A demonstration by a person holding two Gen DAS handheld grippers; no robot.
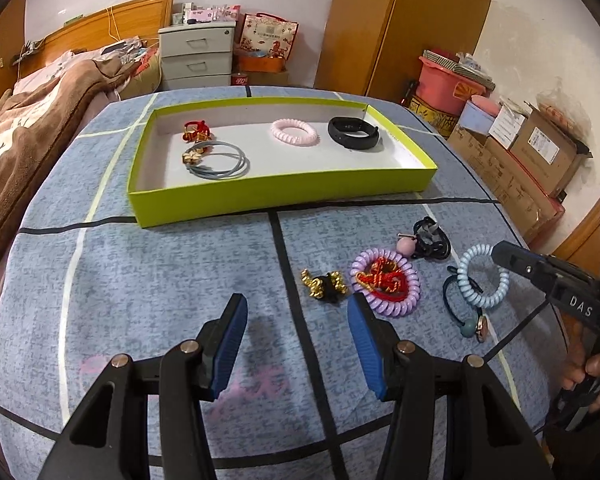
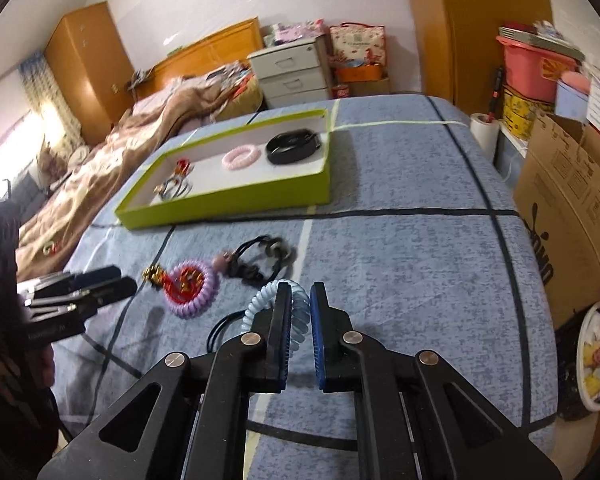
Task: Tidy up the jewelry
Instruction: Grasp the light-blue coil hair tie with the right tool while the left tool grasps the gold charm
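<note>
From the left wrist view, the left gripper (image 1: 298, 344) hangs over the blue quilted bed cover (image 1: 160, 280) with its blue pads spread wide and nothing between them; bare cover lies all around and ahead of it up to the near wall of the green tray (image 1: 260, 196). The tray sits at the far middle, holding a red-and-gold tie (image 1: 196, 130), a grey ring tie (image 1: 220, 160), a pink coil (image 1: 295, 132) and a black band (image 1: 354, 132). To the near right lie a gold-and-black clip (image 1: 325, 286), a purple coil (image 1: 386, 282) with red cord on it, black elastics (image 1: 430, 238) and a pale blue coil (image 1: 482, 276), where the right gripper (image 1: 504, 256) tip touches it near the bed's right edge. From the right wrist view, the right gripper (image 2: 300, 296) has its pads narrow and closed on the pale blue coil (image 2: 266, 298), which bulges out to the left. The purple coil (image 2: 192, 290) sits just left, the tray (image 2: 228, 208) far left, and a wide bare stretch of cover (image 2: 400, 272) runs right to the bed edge beside cardboard boxes (image 2: 572, 200).
</note>
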